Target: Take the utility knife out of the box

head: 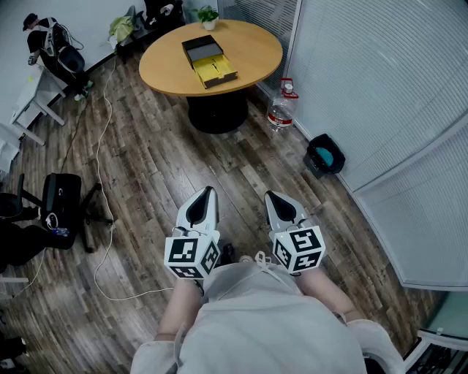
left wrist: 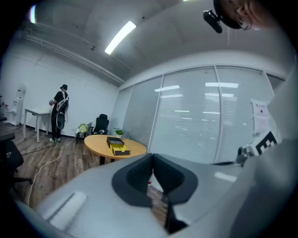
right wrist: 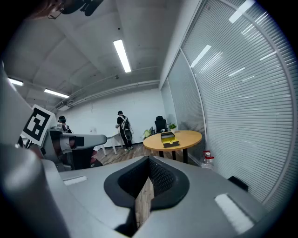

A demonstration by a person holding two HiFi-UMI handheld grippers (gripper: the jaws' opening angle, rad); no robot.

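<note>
An open box (head: 208, 60) lies on the round wooden table (head: 248, 44) far ahead: a black part and a yellow tray (head: 215, 71) side by side. The utility knife is too small to make out. My left gripper (head: 207, 191) and right gripper (head: 272, 196) hang close to my body over the wood floor, both shut and empty, well short of the table. In the left gripper view the box (left wrist: 117, 145) shows small beyond the shut left gripper (left wrist: 152, 155). From the right gripper view it (right wrist: 168, 138) also sits far beyond the right gripper (right wrist: 149, 160).
A water bottle (head: 281, 108) and a black bin (head: 325, 155) stand by the blinds-covered glass wall on the right. A black office chair (head: 62, 201) and a white cable (head: 102, 146) lie left. A person (head: 51, 44) stands at the far left; a potted plant (head: 208, 14) sits behind the table.
</note>
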